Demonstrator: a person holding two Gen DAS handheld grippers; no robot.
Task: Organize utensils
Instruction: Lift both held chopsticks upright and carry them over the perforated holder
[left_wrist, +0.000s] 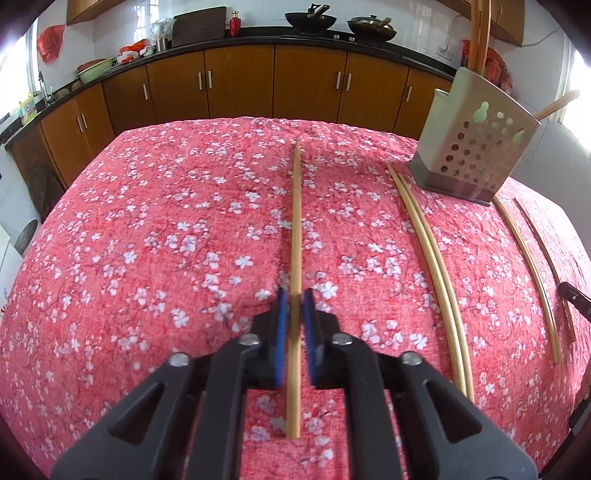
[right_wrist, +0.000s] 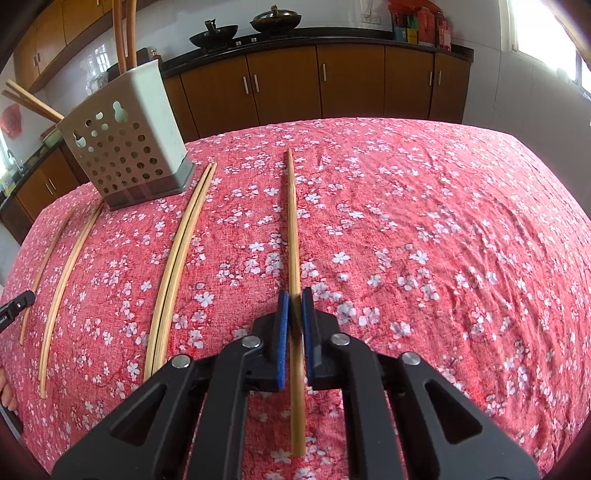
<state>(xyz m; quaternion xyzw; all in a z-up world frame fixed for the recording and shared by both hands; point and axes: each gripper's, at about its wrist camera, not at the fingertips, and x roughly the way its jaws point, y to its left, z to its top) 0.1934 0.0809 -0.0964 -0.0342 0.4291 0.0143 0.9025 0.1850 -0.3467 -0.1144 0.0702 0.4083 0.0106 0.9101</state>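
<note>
While we were only partway through sorting, the left wrist view showed our left gripper clenched on a single bamboo chopstick, blue pads pinching it near the end closest to us, the rest of it stretching away over the red floral tablecloth. Off to the right in that view sat the perforated chopstick holder, upright at the far side of the table, with a few chopsticks already standing or leaning in it. So some of the job was done. Between our chopstick and the holder lay a pair of chopsticks touching side by side, and further right two more loose chopsticks, slightly apart.

Over in the right wrist view it was basically the mirror image: our right gripper was also squeezed shut on one chopstick, gripped near the close end. The holder showed up at the far left here, again with sticks poking out the top. The touching pair lay just beside its base, and the two loose ones sat further left.

Our guess: two in hand, four left on the cloth, none of those six in the holder yet.
</note>
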